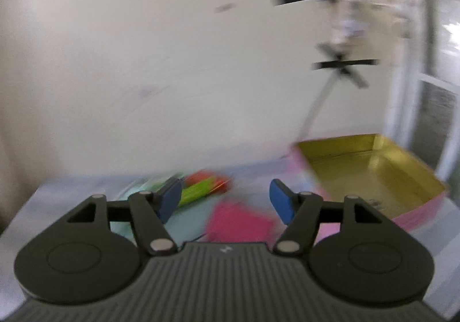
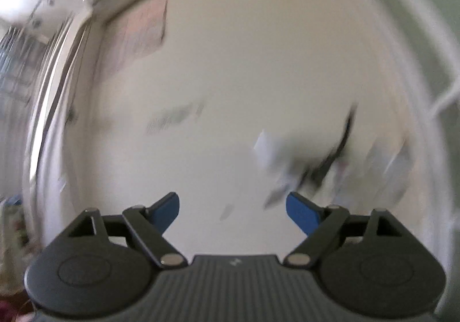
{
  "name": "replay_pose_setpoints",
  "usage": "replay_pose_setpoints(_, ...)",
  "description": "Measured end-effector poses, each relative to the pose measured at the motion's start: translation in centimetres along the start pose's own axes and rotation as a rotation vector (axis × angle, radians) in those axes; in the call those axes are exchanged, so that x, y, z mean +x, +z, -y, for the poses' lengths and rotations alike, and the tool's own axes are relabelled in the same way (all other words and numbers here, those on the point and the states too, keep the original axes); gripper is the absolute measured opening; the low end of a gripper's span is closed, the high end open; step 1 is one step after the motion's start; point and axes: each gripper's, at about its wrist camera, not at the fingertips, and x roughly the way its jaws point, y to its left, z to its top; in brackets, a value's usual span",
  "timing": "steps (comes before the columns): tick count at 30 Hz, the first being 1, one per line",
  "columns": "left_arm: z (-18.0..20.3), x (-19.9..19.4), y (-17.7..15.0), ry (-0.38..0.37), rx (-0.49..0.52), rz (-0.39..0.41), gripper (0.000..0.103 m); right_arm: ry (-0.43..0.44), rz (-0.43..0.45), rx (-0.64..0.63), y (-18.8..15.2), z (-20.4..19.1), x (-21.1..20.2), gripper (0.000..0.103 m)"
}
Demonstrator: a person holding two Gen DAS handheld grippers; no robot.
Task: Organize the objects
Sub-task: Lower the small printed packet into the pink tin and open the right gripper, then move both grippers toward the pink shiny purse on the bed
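In the blurred left wrist view my left gripper (image 1: pixel 225 201) is open and empty, held above a pale table (image 1: pixel 57 201). Below and between its blue pads lies a pink flat piece (image 1: pixel 238 221). A green and orange object (image 1: pixel 204 188) lies just past the left pad (image 1: pixel 169 201). An open pink tin with a gold inside (image 1: pixel 371 175) stands at the right. In the right wrist view my right gripper (image 2: pixel 233 212) is open and empty, pointing at a bare cream wall (image 2: pixel 230 77); no task object shows there.
A stand with black crossed bars (image 1: pixel 342 63) rises behind the tin against the wall. A window frame (image 1: pixel 431 92) is at the far right. In the right wrist view a window (image 2: pixel 17 63) is at the left and a blurred dark shape (image 2: pixel 330 161) at the right.
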Motion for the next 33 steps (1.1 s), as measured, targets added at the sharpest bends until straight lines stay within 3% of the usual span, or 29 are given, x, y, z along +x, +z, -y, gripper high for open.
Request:
replay_pose_setpoints(3,-4.3,-0.1,-3.5,0.122,-0.021,-0.034,0.07,0.082,-0.255,0.045,-7.2,-2.2,5.3,0.085)
replay_pose_setpoints(5,-6.3,0.0,-6.1,0.152,-0.04,-0.074,0.07,0.103,-0.425,0.038,-12.9,-3.9,9.4,0.085)
replay_pose_setpoints(8,-8.3,0.3,-9.2,0.113,-0.101,-0.14,0.07,0.097,-0.586,0.024,-19.6,-5.4,14.0,0.088)
replay_pose_setpoints(12,-9.7,0.6,-11.9,0.04,-0.192,-0.192,0.07,0.025,-0.709,0.01,-25.0,-5.1,18.1,0.092)
replay_pose_setpoints(15,-9.6,0.3,-13.1,0.021,-0.219,-0.198,0.07,0.013,-0.701,-0.04,-25.4,-5.3,20.3,0.1)
replay_pose_setpoints(18,-9.8,0.5,-13.4,-0.01,-0.251,-0.198,0.07,0.088,-0.738,-0.115,-26.1,-5.2,22.7,0.102)
replay_pose_setpoints(19,-9.8,0.3,-13.7,-0.017,-0.261,-0.195,0.07,0.12,-0.759,-0.101,-26.3,-4.9,23.9,0.093)
replay_pose_setpoints(20,-9.8,0.5,-13.8,-0.025,-0.27,-0.195,0.07,0.18,-0.832,-0.023,-26.5,-4.0,24.6,0.088)
replay_pose_setpoints(22,-9.6,0.4,-13.9,-0.049,-0.283,-0.191,0.07,0.218,-0.929,0.11,-26.5,-3.3,25.1,0.075)
replay_pose_setpoints(23,-9.5,0.3,-13.8,-0.062,-0.282,-0.185,0.07,0.234,-0.969,0.099,-26.6,-3.7,24.7,0.074)
replay_pose_setpoints(25,-9.3,-0.1,-13.7,-0.08,-0.269,-0.169,0.07,0.266,-0.992,0.087,-26.6,-3.6,22.5,0.074)
replay_pose_setpoints(30,-8.3,0.3,-12.9,-0.184,-0.255,-0.166,0.07,0.354,-1.003,0.21,-26.4,-3.4,13.8,0.08)
replay_pose_setpoints(33,-6.8,1.0,-12.5,-0.245,-0.239,-0.176,0.07,0.309,-0.941,0.199,-25.9,-3.6,9.7,0.092)
